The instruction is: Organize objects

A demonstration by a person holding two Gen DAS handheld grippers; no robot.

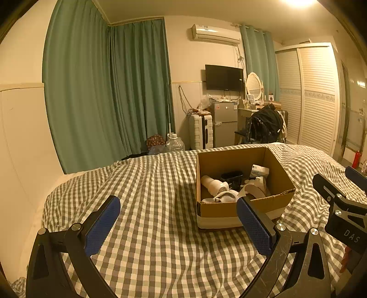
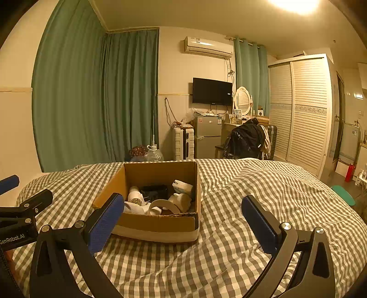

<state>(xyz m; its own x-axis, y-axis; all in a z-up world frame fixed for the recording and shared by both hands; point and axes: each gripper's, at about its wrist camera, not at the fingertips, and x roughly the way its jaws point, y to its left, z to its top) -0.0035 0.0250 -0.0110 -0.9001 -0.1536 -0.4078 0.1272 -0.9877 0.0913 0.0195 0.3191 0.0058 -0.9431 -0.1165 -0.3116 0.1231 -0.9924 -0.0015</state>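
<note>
inside, cardboard box (image 2: 160, 225) on bed (image 2: 229, 252), white bottle (image 2: 134, 194), tape roll (image 2: 165, 206)

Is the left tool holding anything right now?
No. The left tool is open above the checked bedspread with nothing between its blue pads, short of the cardboard box.

Green curtains (image 1: 105, 91) are covering the left wall. An air conditioner (image 1: 215, 34) is hanging above a dark television (image 1: 224, 77) at centre. A louvred wardrobe (image 1: 316, 96) is standing at right. A ceiling light (image 2: 296, 4) is glowing at upper right. A checked bedspread (image 2: 252, 183) is filling the lower frame.
</note>
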